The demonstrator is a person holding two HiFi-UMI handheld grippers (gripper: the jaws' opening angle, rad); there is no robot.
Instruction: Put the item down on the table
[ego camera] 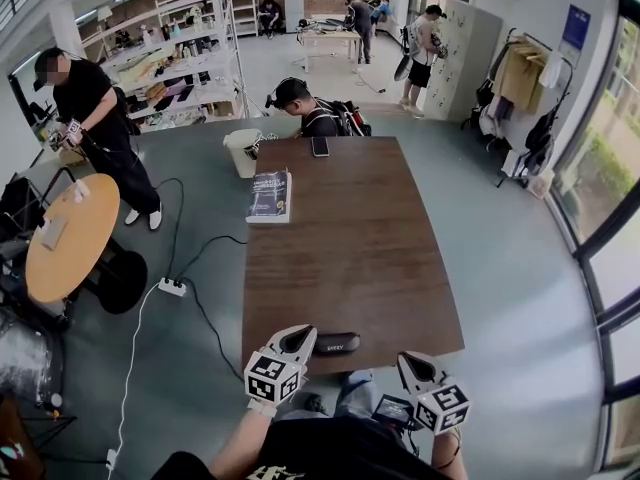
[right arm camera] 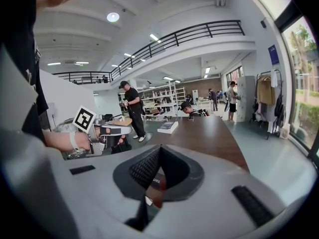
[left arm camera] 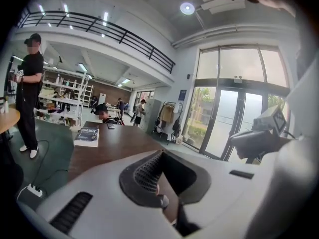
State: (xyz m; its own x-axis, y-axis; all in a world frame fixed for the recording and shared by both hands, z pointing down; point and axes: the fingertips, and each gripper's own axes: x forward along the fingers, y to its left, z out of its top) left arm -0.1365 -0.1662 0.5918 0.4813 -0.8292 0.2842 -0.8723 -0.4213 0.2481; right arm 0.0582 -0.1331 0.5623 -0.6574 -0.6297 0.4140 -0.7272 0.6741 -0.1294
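A black oblong case (ego camera: 336, 344) with pale print lies on the brown table (ego camera: 350, 248), close to its near edge. My left gripper (ego camera: 303, 340) hovers at the case's left end with its jaws closed together; in the left gripper view (left arm camera: 158, 156) nothing sits between the pads. The right gripper (ego camera: 412, 363) hangs just off the table's near right corner, apart from the case. In the right gripper view (right arm camera: 158, 153) its jaws meet too. A dark scrap with white print shows through the gap below them; I cannot tell whether it is gripped.
A book (ego camera: 269, 196) and a phone (ego camera: 320, 146) lie at the table's far end, where a person (ego camera: 310, 113) sits. A white bin (ego camera: 243, 151) stands at the far left corner. A round wooden table (ego camera: 70, 233), a power strip (ego camera: 172, 287) and a standing person (ego camera: 100, 128) are at left.
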